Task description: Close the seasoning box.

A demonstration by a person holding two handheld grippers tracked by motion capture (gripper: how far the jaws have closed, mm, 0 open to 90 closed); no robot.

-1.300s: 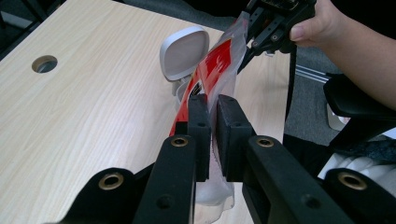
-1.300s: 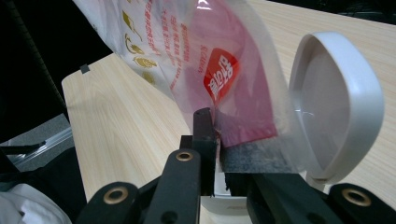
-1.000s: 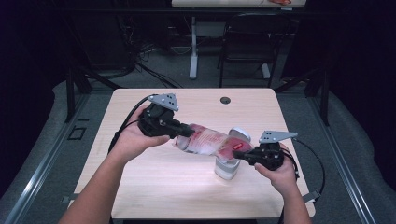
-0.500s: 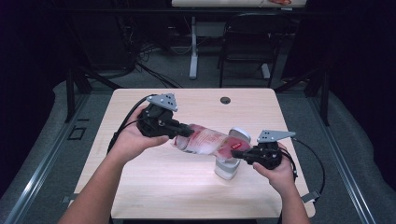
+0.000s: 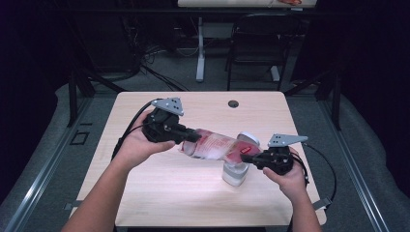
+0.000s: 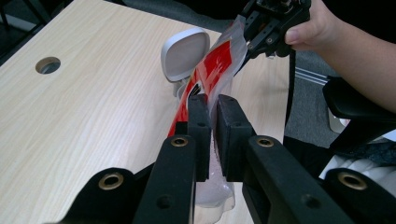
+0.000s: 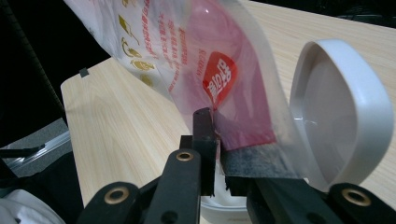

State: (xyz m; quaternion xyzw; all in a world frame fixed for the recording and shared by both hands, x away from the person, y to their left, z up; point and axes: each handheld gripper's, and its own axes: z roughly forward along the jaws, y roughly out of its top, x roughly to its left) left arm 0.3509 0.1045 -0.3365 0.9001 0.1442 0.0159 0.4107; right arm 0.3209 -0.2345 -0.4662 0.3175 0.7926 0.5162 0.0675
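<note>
Stretching one plastic bag [image 5: 212, 145] between two tools above one counter [image 5: 159, 193].

Showing, largest first: one light wooden counter, one clear bag printed red, one white lidded container [image 5: 235, 171], two tools. Hanging in the air just over the counter's middle, slanting from the left tool [image 5: 191, 137] down to the right tool [image 5: 245, 157]. Left tool clenching the bag's upper end [image 6: 212, 88], pads pressed together on the film; right tool pinching the lower end [image 7: 224, 79], right above the container with its lid [image 7: 343, 109] flipped open. Leaving bare wood toward the near edge and the left edge; container crowding the right tool, standing close to the right edge.
</note>
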